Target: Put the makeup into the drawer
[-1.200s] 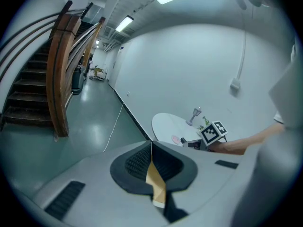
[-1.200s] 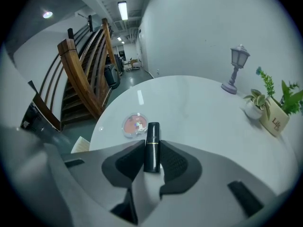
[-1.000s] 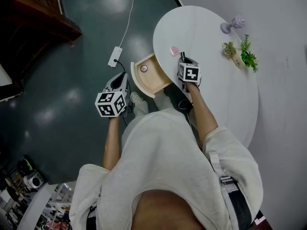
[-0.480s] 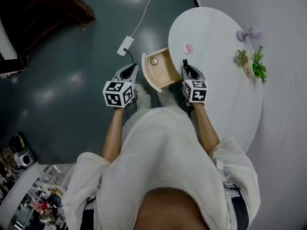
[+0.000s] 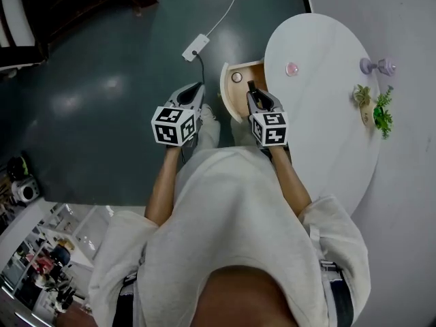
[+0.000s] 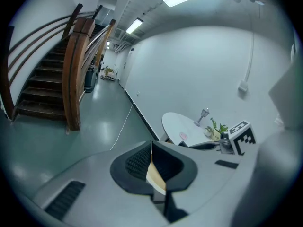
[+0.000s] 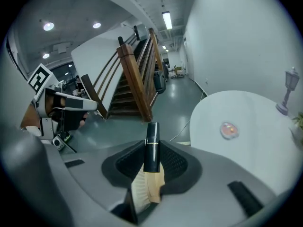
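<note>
My right gripper [image 5: 252, 95] is shut on a slim black makeup tube [image 5: 250, 86], which sticks out past the fingertips over the near side of the open light-wood drawer [image 5: 242, 105]. A small round case [image 5: 236, 77] lies in the drawer. A pink compact [image 5: 291, 68] rests on the white round table [image 5: 327, 135]. In the right gripper view the tube [image 7: 151, 145] stands upright between the pads, with the pink compact [image 7: 228, 130] on the table to the right. My left gripper [image 5: 195, 91] hangs over the floor left of the drawer, its pads [image 6: 142, 162] together and holding nothing.
A small lilac lamp [image 5: 378, 65] and a potted plant [image 5: 379, 112] stand at the table's far side. A white power strip [image 5: 195, 46] with its cable lies on the dark floor. A wooden staircase [image 7: 135, 86] rises beyond the floor.
My right gripper has carried the black tube off the table's edge near the pink compact and leftwards to the drawer. The left gripper has shifted slightly toward the drawer.
</note>
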`<action>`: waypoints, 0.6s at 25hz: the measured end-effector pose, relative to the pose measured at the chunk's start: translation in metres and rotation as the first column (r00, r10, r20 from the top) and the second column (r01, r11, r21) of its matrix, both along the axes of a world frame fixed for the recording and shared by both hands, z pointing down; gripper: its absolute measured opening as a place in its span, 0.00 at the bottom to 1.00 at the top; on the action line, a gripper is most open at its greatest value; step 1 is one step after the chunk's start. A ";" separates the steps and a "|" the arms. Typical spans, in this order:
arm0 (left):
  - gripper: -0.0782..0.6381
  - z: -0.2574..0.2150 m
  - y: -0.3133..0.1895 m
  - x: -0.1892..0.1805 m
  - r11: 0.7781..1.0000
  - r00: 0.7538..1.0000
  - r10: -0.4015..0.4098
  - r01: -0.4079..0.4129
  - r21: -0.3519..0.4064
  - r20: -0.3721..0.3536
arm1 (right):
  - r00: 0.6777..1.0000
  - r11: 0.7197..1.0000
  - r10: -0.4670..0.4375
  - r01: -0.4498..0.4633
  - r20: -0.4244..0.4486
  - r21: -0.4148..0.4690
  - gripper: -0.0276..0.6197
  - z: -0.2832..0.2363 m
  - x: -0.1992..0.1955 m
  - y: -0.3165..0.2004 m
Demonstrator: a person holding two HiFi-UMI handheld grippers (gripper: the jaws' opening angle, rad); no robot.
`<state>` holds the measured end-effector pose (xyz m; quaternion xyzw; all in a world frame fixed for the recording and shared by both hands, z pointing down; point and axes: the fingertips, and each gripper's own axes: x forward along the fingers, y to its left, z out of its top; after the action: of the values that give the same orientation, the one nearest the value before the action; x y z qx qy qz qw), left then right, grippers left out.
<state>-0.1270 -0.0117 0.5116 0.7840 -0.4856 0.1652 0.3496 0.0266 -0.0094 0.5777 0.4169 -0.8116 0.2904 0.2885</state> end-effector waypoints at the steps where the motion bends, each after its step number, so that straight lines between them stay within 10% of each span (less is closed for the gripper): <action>1: 0.13 0.001 0.001 -0.004 1.000 1.000 -0.010 0.010 -0.004 0.000 | 1.000 1.000 -0.013 0.013 -0.002 -0.013 0.19 0.006 -0.007 0.000; 15: 0.13 0.032 0.008 -0.051 0.990 0.995 -0.100 0.101 -0.095 0.011 | 0.979 0.944 -0.139 0.085 -0.148 -0.319 0.19 0.154 -0.030 0.004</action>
<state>-0.1777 -0.0041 0.5437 0.7404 -0.5172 0.1728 0.3930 -0.0031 -0.0057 0.7318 0.3424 -0.7508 0.3612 0.4343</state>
